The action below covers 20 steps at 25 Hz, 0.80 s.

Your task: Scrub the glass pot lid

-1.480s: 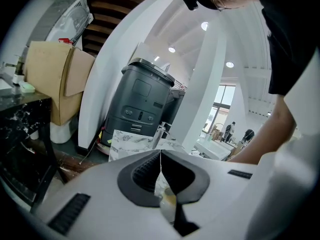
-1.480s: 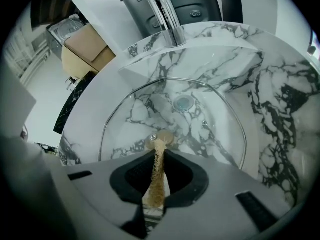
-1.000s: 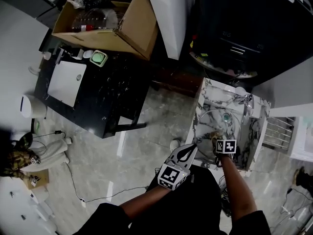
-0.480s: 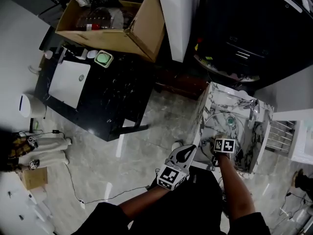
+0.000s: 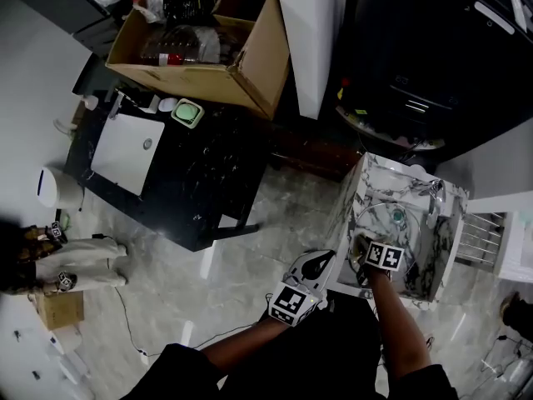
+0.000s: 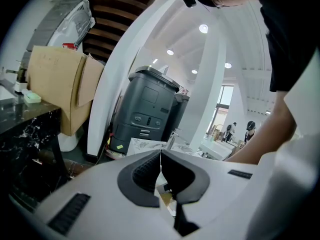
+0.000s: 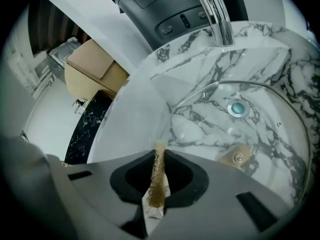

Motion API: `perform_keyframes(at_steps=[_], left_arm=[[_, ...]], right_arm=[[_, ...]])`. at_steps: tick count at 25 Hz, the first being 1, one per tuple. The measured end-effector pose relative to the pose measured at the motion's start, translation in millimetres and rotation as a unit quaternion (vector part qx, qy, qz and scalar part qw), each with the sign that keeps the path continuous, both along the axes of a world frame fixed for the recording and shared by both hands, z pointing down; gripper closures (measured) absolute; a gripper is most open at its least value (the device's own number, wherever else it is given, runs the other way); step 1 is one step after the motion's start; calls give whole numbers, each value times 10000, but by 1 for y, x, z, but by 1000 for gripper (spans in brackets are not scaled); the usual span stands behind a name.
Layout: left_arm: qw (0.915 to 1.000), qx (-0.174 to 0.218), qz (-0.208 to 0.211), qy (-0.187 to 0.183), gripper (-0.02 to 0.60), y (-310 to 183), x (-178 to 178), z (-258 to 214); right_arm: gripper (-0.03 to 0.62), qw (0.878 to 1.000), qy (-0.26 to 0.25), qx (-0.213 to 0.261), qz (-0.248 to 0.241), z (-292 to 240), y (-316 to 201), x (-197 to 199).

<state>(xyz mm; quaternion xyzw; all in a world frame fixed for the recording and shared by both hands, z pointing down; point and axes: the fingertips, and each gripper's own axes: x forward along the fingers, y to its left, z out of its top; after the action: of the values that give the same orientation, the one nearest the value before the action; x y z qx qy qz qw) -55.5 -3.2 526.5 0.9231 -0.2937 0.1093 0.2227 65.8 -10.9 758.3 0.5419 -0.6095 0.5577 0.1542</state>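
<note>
Extended right tool [image 7: 159, 153] pinches scrub pad [image 7: 157, 180] over glass lid [image 7: 220, 134]; left tool [image 6: 160, 154] closed, empty.

Left gripper [image 6: 160, 153] fingers together, empty; right gripper [image 7: 159, 148] fingers pinch scrub pad [image 7: 157, 184].

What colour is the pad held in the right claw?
The pad is tan-brown; the right gripper view shows it best.

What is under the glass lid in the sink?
Through the lid, the marble sink floor and drain show. The right gripper, shut on a pad, hides the near edge.
</note>
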Motion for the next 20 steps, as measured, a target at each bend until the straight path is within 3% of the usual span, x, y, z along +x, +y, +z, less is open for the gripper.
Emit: perform_keyframes(at_steps=[8,11,17,20], left_arm=[[9995,168,58,248,565,-13,6,-25],[9990,222,56,394,565,-19,7,-40],[9985,-164,-86,515,565,-23,3,-58],[9986,-135,-51,515,565,-21,12,-65]], right_arm=[[536,9949,471,853,-276,-61,-11,3],[536,9853,951,1324,-519,-104,-5,11],[536,9677,1374,2112,67,-202,30,28],[536,9527,1812,2439,45,-242,47,27]])
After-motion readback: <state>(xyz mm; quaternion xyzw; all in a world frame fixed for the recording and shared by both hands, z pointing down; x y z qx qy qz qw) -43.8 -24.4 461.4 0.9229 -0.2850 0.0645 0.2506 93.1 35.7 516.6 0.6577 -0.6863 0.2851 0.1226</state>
